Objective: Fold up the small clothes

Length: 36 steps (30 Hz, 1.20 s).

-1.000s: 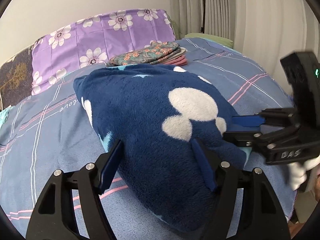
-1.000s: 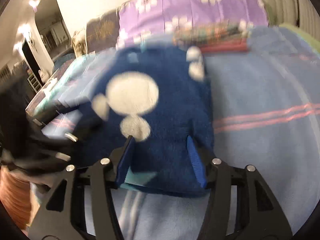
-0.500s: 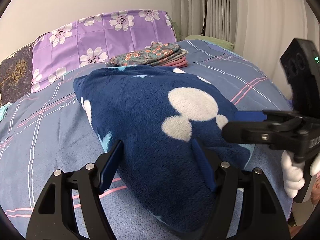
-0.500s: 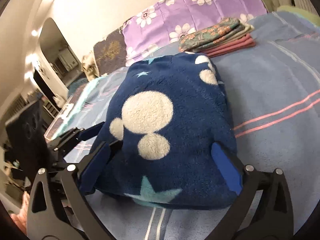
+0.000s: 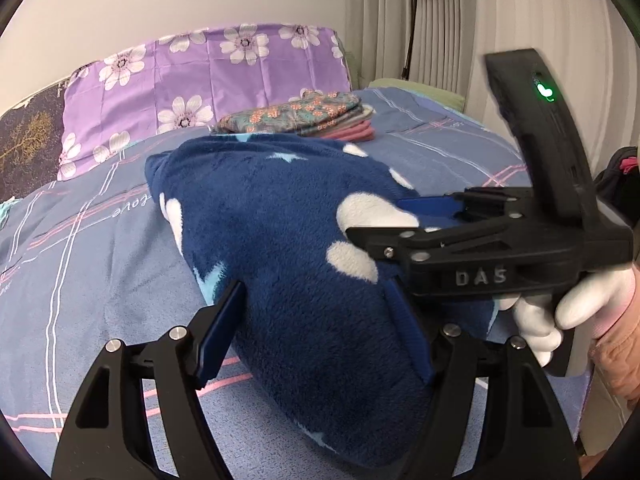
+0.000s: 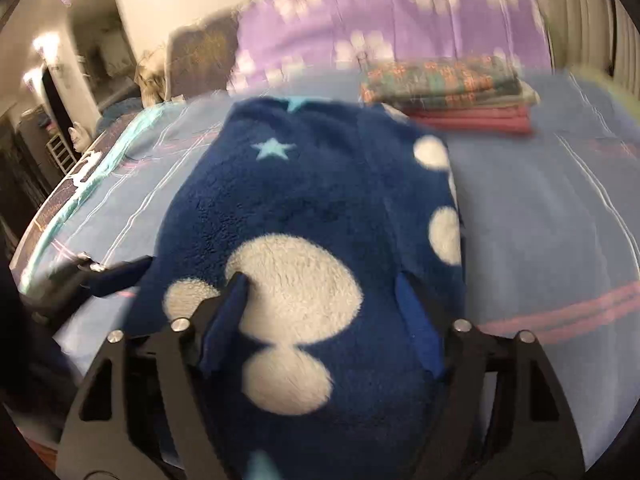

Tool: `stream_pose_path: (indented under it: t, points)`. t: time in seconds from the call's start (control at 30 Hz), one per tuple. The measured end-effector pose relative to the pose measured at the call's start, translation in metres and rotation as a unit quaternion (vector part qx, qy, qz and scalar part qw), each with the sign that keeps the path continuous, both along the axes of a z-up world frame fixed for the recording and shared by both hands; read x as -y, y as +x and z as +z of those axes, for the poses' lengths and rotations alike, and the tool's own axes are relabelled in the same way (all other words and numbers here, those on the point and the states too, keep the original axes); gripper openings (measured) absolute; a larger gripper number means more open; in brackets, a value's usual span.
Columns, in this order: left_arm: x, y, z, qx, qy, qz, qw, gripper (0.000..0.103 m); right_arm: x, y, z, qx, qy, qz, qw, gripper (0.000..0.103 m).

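The navy fleece garment (image 5: 288, 240), thick, plush and patterned with white blobs and pale stars, lies folded on the bed (image 5: 80, 248). The left claw (image 5: 316, 320) straddles its near end, half open; a grip cannot be confirmed. The right claw (image 6: 324, 312), jaws just narrowed, stands open above the pile. Risk: bulky fleece may spring open or slide on the smooth sheet.

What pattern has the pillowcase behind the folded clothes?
Purple pillowcase with white flowers; clearest in the left wrist view.
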<state>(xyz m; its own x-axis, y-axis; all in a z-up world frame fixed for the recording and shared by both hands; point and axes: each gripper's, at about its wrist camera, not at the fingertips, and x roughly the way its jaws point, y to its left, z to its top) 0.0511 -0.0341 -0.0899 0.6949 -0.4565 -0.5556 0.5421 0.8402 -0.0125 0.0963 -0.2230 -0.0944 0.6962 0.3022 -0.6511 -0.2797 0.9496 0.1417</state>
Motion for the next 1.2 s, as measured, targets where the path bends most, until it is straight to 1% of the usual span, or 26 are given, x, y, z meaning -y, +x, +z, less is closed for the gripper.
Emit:
stream_pose_path:
  t: [0.07,0.1,0.13,0.17,0.2,0.27,0.33,0.4,0.47,0.53,0.6,0.63,0.67,0.7,0.73,0.77,0.8,0.83,0.9,0.93,1.0,1.03,1.07,1.1,1.13,1.2]
  points:
    - [-0.001,0.001,0.006,-0.006,-0.001,-0.007,1.0,0.073,0.0,-0.002,0.005,-0.006,-0.001,-0.005,1.0,0.076]
    - [-0.004,0.004,0.011,-0.015,-0.005,-0.012,0.9998,0.072,0.001,-0.002,0.005,-0.002,-0.001,-0.004,1.0,0.076]
    - [-0.004,0.007,0.014,-0.022,-0.002,-0.019,0.9996,0.071,0.004,-0.001,0.004,-0.004,0.01,-0.003,1.0,0.076]
    - [-0.005,0.008,0.017,-0.017,0.003,-0.03,0.9994,0.07,0.008,0.001,0.004,-0.006,0.022,-0.002,1.0,0.076]
    - [-0.006,0.008,0.02,-0.006,0.009,-0.037,0.9993,0.066,0.009,-0.002,0.004,-0.006,0.025,0.001,1.0,0.076]
    - [-0.008,0.009,0.025,0.009,0.024,-0.046,0.9986,0.063,0.009,-0.006,0.004,0.003,0.024,0.002,1.0,0.076]
    - [-0.012,0.016,0.032,0.015,0.041,-0.04,0.9983,0.052,0.006,-0.014,0.003,0.015,0.021,-0.002,1.0,0.076]
    - [-0.019,0.029,0.04,0.018,0.048,-0.025,0.9984,0.051,0.005,-0.016,0.002,0.02,0.022,-0.004,1.0,0.076]
    - [-0.024,0.053,0.052,0.017,0.032,-0.009,0.9993,0.047,0.005,-0.016,0.0,0.025,0.022,-0.003,0.999,0.076]
    - [-0.022,0.075,0.062,0.011,0.009,-0.011,0.9998,0.047,0.004,-0.016,-0.001,0.03,0.022,-0.003,0.999,0.076]
    - [-0.013,0.105,0.069,0.003,-0.015,-0.014,0.9998,0.047,0.004,-0.015,-0.002,0.034,0.019,-0.002,0.999,0.076]
    - [-0.006,0.123,0.066,0.002,-0.012,-0.007,0.9999,0.047,0.005,-0.016,-0.003,0.035,0.02,-0.001,0.999,0.076]
    - [0.003,0.143,0.054,-0.009,0.005,0.006,0.9999,0.047,0.005,-0.016,-0.003,0.035,0.021,-0.001,0.999,0.076]
    - [0.01,0.159,0.038,-0.032,0.026,0.015,0.999,0.048,0.006,-0.015,-0.004,0.036,0.023,0.0,0.999,0.076]
    - [0.016,0.174,0.016,-0.064,0.041,0.012,0.9971,0.049,0.006,-0.015,-0.004,0.037,0.024,-0.001,0.999,0.076]
    - [0.018,0.182,-0.002,-0.068,0.029,0.0,0.9973,0.049,0.007,-0.014,-0.005,0.038,0.022,-0.004,0.999,0.075]
    - [0.013,0.184,-0.007,-0.06,-0.006,-0.01,0.9981,0.048,0.006,-0.015,-0.006,0.038,0.023,-0.003,0.999,0.075]
    - [0.009,0.185,-0.005,-0.067,-0.018,-0.008,0.9976,0.048,0.006,-0.016,-0.006,0.04,0.021,0.0,0.999,0.075]
    - [0.011,0.18,-0.003,-0.058,-0.003,-0.006,0.9983,0.047,0.005,-0.017,-0.005,0.039,0.013,0.007,0.999,0.075]
    - [0.012,0.179,-0.004,-0.057,-0.003,-0.005,0.9984,0.047,0.004,-0.017,-0.003,0.039,0.01,0.012,0.999,0.075]
    - [0.011,0.181,-0.003,-0.061,-0.009,-0.001,0.9981,0.046,0.009,-0.013,0.007,0.018,0.015,0.025,0.999,0.075]
    - [0.011,0.181,-0.003,-0.06,-0.01,0.001,0.9981,0.046,0.012,-0.011,0.017,0.008,0.018,0.024,1.0,0.068]
    - [0.011,0.182,-0.002,-0.06,-0.012,0.004,0.9981,0.046,0.015,-0.01,0.029,0.01,0.021,0.021,1.0,0.055]
    - [0.011,0.182,-0.003,-0.06,-0.014,0.006,0.9981,0.046,0.018,-0.009,0.04,0.023,0.021,0.017,0.999,0.053]
    - [0.011,0.181,-0.002,-0.06,-0.015,0.007,0.998,0.046,0.02,-0.008,0.058,0.054,0.013,0.007,0.998,0.052]
    - [0.011,0.179,-0.003,-0.061,-0.014,0.007,0.998,0.046,0.017,0.005,0.081,0.095,-0.015,-0.003,0.995,0.057]
